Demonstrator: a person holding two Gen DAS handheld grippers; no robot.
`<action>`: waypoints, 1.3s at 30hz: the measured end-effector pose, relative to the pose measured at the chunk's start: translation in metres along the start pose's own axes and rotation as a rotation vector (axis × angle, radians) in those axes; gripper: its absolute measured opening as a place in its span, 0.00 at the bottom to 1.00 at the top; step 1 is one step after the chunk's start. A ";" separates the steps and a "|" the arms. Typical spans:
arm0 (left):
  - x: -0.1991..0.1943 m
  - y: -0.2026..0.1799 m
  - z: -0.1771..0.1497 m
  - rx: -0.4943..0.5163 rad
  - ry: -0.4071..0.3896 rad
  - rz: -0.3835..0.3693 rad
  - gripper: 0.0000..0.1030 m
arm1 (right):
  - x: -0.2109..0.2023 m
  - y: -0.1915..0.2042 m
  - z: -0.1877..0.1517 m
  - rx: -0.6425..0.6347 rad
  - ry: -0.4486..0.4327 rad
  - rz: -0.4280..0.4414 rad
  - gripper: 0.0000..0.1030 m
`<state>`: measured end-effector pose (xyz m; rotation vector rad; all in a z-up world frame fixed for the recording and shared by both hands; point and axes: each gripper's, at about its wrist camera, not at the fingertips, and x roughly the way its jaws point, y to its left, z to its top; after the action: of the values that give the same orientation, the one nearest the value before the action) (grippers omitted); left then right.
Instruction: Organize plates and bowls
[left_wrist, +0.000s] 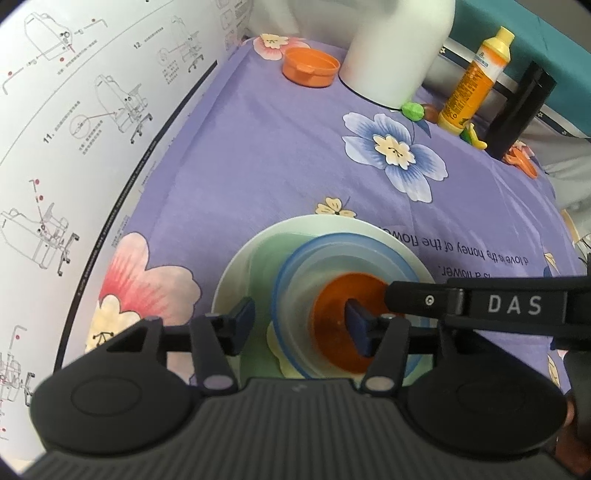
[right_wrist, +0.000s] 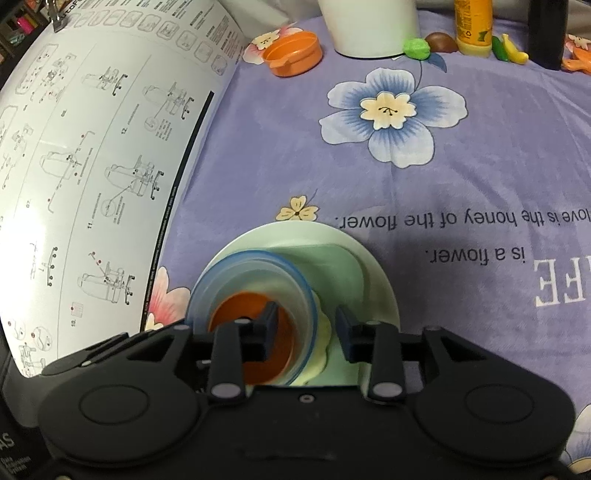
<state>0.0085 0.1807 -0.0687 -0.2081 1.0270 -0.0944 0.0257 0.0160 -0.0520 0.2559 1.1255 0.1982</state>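
Small bowl (left_wrist: 341, 325) in larger bowl (left_wrist: 295, 295) on plate (left_wrist: 258, 251); another bowl (left_wrist: 310, 66) far behind.

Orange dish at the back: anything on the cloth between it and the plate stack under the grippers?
No objects: only bare purple flowered cloth lies between the orange dish and the pale green plate. The right wrist view shows it best.

soft, even indoor light is falling from above, leaving the purple tablecloth (left_wrist: 295, 155) bright and casting a dim shadow beside the pale plate (right_wrist: 380, 280). the white instruction sheet (right_wrist: 92, 166) is glaring slightly. fisheye distortion is bending both views' edges into dark corners, and the nearest bowls are blurring.
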 end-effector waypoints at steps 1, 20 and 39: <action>0.000 0.000 0.000 0.000 -0.003 0.002 0.55 | 0.000 -0.001 0.000 0.001 -0.002 0.000 0.40; -0.060 -0.011 -0.001 0.029 -0.174 -0.010 1.00 | -0.058 -0.017 -0.006 0.016 -0.139 0.022 0.92; -0.101 -0.014 -0.054 0.117 -0.273 0.065 1.00 | -0.124 -0.059 -0.067 -0.109 -0.301 -0.030 1.00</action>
<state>-0.0897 0.1783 -0.0081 -0.0781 0.7530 -0.0647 -0.0853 -0.0691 0.0103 0.1650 0.8170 0.1873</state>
